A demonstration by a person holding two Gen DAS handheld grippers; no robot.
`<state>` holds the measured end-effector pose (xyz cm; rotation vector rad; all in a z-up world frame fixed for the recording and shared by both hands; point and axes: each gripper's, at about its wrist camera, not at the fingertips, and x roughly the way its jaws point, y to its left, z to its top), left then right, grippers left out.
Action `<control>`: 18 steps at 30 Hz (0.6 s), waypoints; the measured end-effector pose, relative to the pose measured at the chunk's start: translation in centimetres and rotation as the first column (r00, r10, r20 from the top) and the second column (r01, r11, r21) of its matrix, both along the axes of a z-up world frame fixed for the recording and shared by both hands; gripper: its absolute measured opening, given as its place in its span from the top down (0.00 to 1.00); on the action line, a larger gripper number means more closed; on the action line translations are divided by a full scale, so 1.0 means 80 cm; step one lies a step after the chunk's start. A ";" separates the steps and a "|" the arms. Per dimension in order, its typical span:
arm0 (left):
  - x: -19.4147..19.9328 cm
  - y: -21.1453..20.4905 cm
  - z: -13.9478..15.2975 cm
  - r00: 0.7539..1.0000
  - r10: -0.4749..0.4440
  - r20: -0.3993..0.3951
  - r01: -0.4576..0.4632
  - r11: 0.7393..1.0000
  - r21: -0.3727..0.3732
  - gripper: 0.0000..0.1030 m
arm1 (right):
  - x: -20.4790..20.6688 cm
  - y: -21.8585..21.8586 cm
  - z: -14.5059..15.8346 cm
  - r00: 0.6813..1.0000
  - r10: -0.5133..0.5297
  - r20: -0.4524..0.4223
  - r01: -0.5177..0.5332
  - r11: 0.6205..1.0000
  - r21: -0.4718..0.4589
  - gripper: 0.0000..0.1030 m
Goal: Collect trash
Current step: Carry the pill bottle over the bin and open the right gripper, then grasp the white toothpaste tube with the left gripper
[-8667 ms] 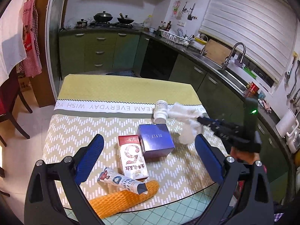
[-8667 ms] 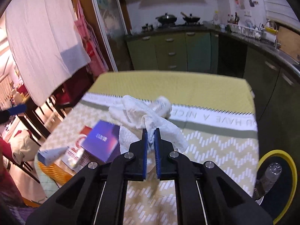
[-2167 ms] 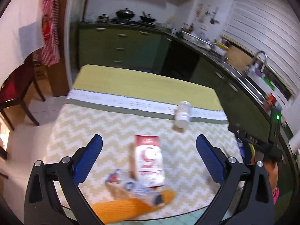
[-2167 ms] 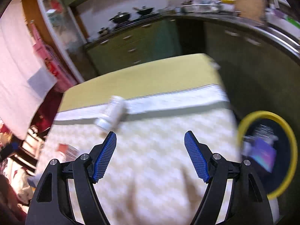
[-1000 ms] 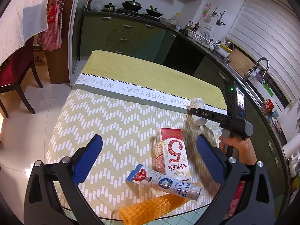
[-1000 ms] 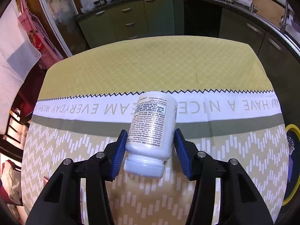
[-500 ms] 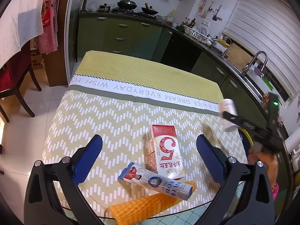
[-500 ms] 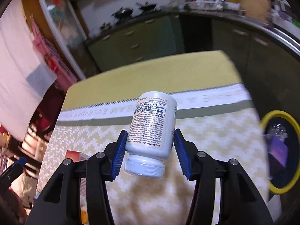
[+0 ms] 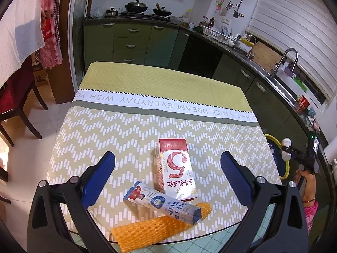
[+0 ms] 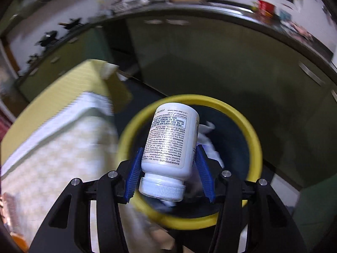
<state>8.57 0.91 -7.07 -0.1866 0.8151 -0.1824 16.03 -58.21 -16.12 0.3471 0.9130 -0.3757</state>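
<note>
table fills the middle of the left view | yellow-rimmed bin mid-frame in the right view (white scraps inside) | left gripper wide open, holding nothing | right gripper squeezing the white bottle over the bin | red carton, tube, orange net at lower middle

White bottle; yellow-rimmed bin; red-white carton; orange netting; chevron tablecloth
</note>
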 end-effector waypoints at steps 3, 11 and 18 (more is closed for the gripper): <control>-0.001 -0.005 0.001 1.000 0.002 -0.002 -0.002 1.000 0.008 0.07 | -0.003 -0.032 -0.022 0.999 -0.032 -0.043 0.031 0.999 -0.012 0.51; -0.003 -0.020 0.006 1.000 -0.031 -0.001 0.031 0.999 0.018 0.07 | -0.001 -0.059 -0.045 0.993 -0.087 -0.079 0.082 0.994 -0.066 0.32; -0.011 -0.010 0.015 0.999 -0.045 0.010 0.045 0.999 0.016 0.07 | -0.036 -0.026 -0.007 0.998 -0.058 0.024 0.060 0.997 -0.058 0.32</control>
